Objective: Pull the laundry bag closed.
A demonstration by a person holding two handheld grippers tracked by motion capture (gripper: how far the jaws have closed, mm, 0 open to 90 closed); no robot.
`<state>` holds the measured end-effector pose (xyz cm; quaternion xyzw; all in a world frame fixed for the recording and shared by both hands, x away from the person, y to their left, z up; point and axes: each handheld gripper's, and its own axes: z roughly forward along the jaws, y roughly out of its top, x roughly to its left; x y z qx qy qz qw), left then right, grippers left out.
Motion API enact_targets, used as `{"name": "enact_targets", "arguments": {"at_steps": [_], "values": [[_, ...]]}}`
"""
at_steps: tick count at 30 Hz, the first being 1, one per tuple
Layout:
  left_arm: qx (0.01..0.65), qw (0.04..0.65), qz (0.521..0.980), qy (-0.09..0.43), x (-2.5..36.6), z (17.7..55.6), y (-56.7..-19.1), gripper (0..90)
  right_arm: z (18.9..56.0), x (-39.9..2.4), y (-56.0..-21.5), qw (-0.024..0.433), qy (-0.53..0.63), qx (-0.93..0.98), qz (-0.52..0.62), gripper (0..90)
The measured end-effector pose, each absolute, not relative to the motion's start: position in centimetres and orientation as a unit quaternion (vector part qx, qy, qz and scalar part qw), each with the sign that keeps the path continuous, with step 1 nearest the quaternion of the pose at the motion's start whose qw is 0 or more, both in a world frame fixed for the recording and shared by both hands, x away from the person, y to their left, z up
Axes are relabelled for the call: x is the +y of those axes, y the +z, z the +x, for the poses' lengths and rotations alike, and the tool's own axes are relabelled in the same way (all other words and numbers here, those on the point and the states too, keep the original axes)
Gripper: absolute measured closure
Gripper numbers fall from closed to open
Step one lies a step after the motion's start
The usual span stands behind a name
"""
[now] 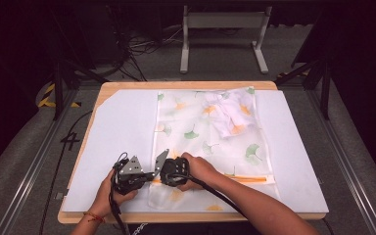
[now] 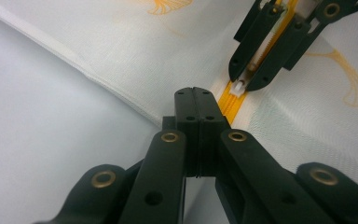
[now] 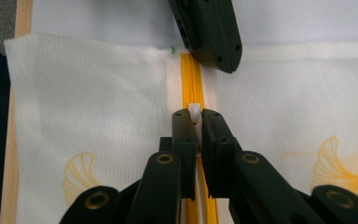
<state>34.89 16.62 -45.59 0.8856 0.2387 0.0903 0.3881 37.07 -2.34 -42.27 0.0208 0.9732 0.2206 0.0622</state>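
High view shows a mesh zipper bag (image 1: 210, 142) printed with ginkgo leaves lying flat on the tabletop (image 1: 122, 127), a crumpled white garment (image 1: 227, 115) inside it near the far end. Both hands meet at the bag's near left corner, where the yellow zipper (image 1: 247, 179) ends.

The left hand-held gripper (image 2: 196, 100) has its jaws pressed together on the bag's edge at the very end of the zipper, probably to anchor the fabric so the track stays taut. The right hand-held gripper (image 3: 195, 119) has its jaws pinched on the small white zipper pull (image 3: 195, 112), lined up along the yellow track. With one end pinned and the pull gripped, sliding the pull along the zipper should move it without bunching the thin mesh.

No brand, label or readable writing shows on the bag or either gripper; a dark mark on the floor (image 1: 71, 141) left of the tabletop looks like a "4".
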Motion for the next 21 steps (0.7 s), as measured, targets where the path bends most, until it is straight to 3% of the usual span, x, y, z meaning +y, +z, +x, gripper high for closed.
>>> {"name": "enact_targets", "arguments": {"at_steps": [12,21], "values": [[0.24,0.39,0.885,0.087,16.7,35.0,-45.6,90.0,37.0,-5.6,-42.0,0.064,0.212,0.974,0.037,84.5],[0.241,0.388,0.885,0.09,16.6,34.9,-45.6,90.0,36.8,-10.3,-41.8,0.069,0.201,0.976,0.053,84.4]]}}
